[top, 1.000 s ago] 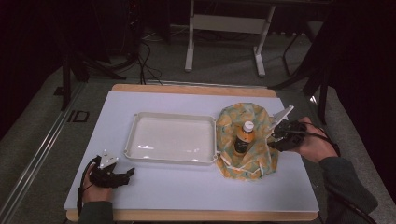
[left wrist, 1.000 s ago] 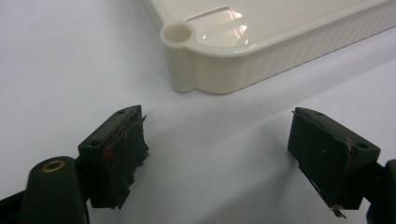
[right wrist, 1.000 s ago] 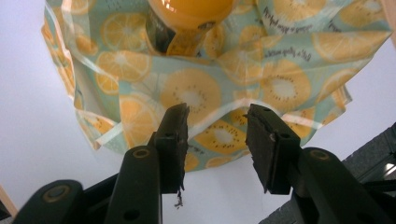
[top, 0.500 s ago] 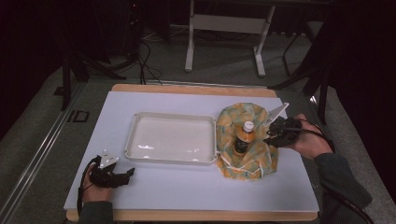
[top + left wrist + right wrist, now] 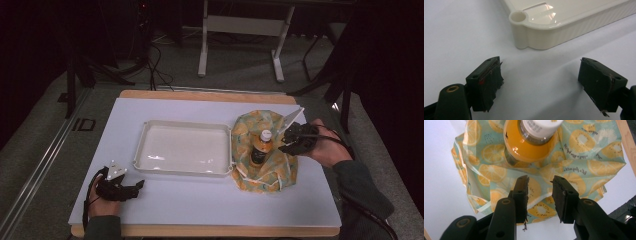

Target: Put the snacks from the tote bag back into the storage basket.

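Standing on the fruit-print bag (image 5: 265,150), an orange juice bottle (image 5: 261,147) rises beside the bare white tray (image 5: 184,150). The right gripper (image 5: 540,192) has just narrowed its jaws, bag fabric between them. The left gripper (image 5: 544,85) rests spread near the tray's corner.

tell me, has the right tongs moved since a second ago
Yes, slightly. In the high view the right tongs have edged toward the bottle on the fruit-print cloth, and their jaws have just been closing.
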Motion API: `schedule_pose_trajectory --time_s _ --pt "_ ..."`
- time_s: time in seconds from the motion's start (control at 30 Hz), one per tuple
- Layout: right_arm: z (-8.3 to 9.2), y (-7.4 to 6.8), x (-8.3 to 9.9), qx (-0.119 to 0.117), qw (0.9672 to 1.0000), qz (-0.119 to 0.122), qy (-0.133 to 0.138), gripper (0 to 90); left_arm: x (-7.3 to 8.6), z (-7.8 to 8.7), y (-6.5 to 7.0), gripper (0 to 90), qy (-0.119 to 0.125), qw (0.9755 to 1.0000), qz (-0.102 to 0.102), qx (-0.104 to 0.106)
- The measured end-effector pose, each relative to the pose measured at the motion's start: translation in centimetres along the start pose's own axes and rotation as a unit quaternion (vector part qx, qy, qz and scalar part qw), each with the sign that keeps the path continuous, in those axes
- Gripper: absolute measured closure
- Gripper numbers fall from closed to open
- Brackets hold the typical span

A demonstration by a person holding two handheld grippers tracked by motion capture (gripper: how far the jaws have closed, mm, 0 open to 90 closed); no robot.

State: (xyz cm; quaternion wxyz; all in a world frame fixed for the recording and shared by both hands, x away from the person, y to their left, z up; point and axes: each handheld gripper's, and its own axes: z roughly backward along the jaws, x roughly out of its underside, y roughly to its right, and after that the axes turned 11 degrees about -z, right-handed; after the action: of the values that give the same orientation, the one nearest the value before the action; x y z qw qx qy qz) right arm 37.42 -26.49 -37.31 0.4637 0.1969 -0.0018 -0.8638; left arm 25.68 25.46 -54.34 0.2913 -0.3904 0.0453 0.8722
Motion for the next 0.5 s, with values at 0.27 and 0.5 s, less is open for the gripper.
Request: schedule_pose_trajectory --time_s 0.27,0.5 --pt "-0.2 -0.3 -0.8 -0.003 0.9999 0.010 -0.006 62.2 0.0 0.0 0.0 19.1 -0.001 1.0000 0.000 0.000" --pt "-0.1 -0.4 -1.6 -0.006 0.9998 0.014 -0.015 60.1 0.0 0.0 0.0 19.2 0.001 1.0000 0.000 0.000"
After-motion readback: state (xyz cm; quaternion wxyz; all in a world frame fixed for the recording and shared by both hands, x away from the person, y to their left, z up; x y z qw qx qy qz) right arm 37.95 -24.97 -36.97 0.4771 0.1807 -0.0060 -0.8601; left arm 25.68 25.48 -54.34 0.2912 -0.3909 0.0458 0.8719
